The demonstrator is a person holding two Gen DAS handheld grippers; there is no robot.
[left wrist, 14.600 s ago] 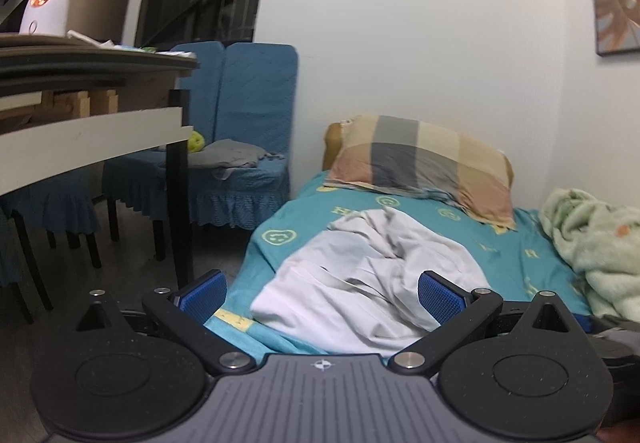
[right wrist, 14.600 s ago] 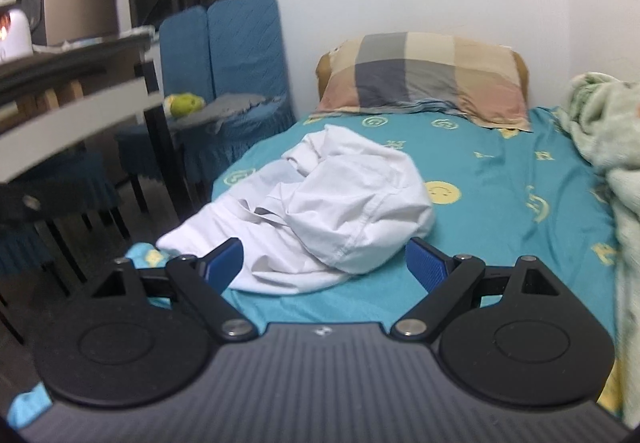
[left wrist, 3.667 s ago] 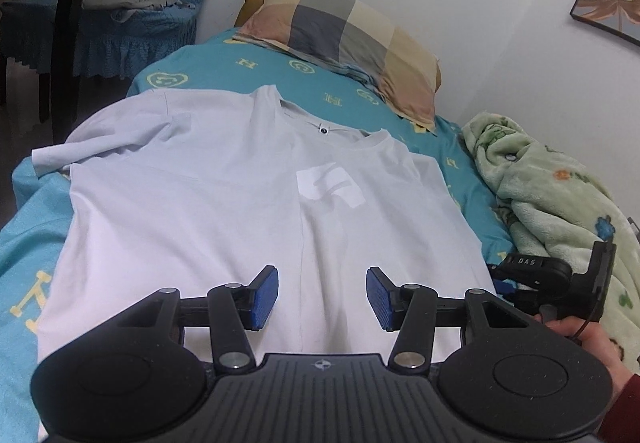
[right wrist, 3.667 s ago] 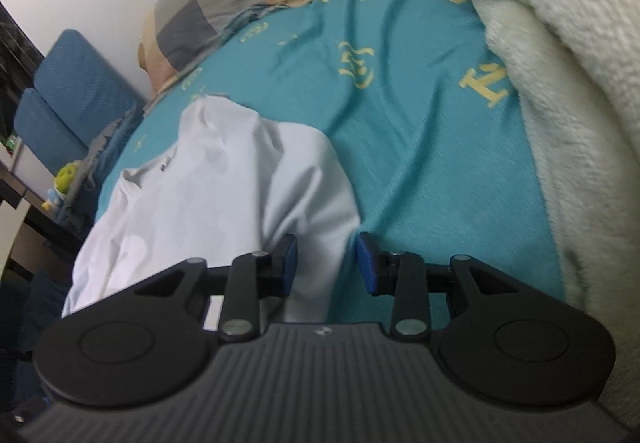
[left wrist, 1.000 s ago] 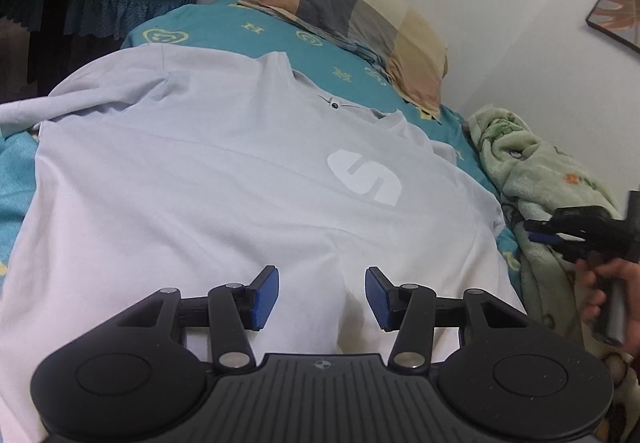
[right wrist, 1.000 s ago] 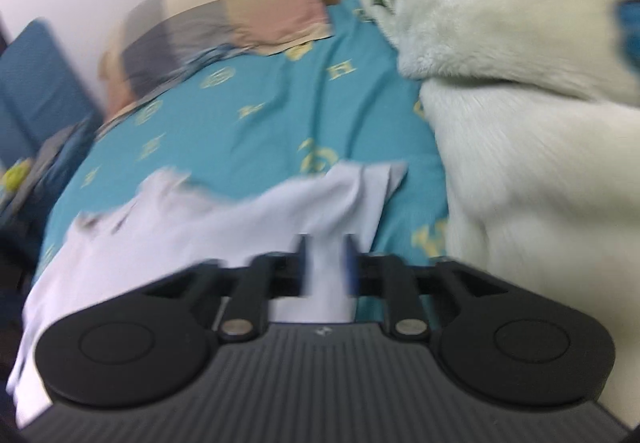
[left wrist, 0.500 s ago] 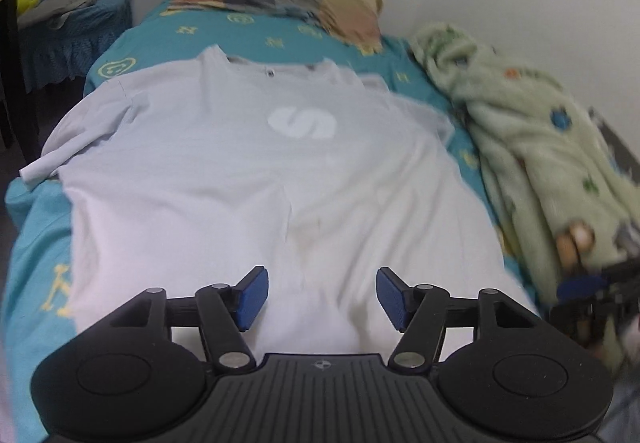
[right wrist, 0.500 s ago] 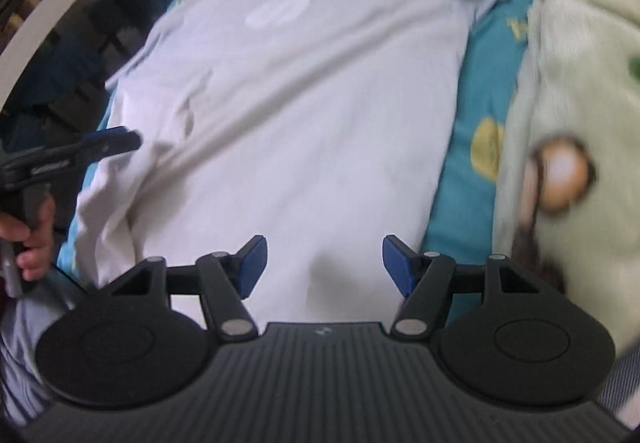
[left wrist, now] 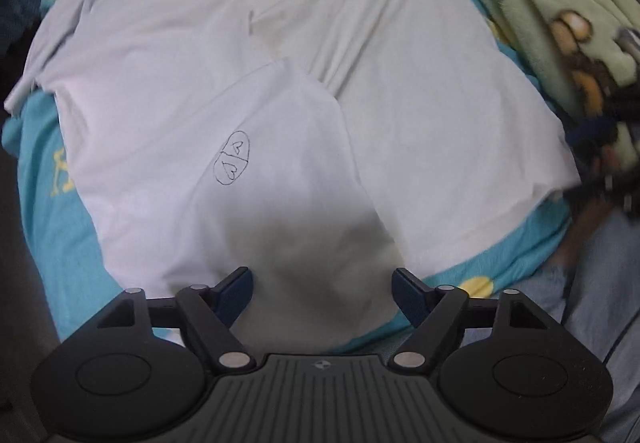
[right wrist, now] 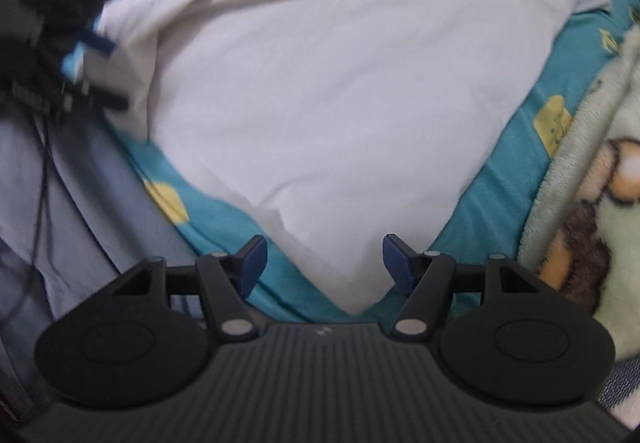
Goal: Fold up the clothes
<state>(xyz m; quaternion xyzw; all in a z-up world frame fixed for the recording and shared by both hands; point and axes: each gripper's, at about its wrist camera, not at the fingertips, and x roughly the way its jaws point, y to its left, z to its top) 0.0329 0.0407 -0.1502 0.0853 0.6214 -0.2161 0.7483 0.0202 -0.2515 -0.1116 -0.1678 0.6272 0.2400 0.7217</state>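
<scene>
Both of your tools have swung down over the shirt [left wrist: 248, 55] spread on the bed [left wrist: 44, 179], left tool [left wrist: 322, 285] and right tool [right wrist: 321, 259] just opened and empty; closing here may pinch bedsheet or one layer.

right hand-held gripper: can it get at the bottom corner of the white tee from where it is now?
Probably yes. The right hand-held gripper points down with its jaws apart, and the T-shirt's hem corner lies flat on the teal sheet between the fingers. Nothing covers it; the green blanket lies off to the side.

Bare teal sheet [right wrist: 516, 147] beside the white shirt [right wrist: 340, 83], green blanket [right wrist: 600, 171] heaped just beyond.
</scene>
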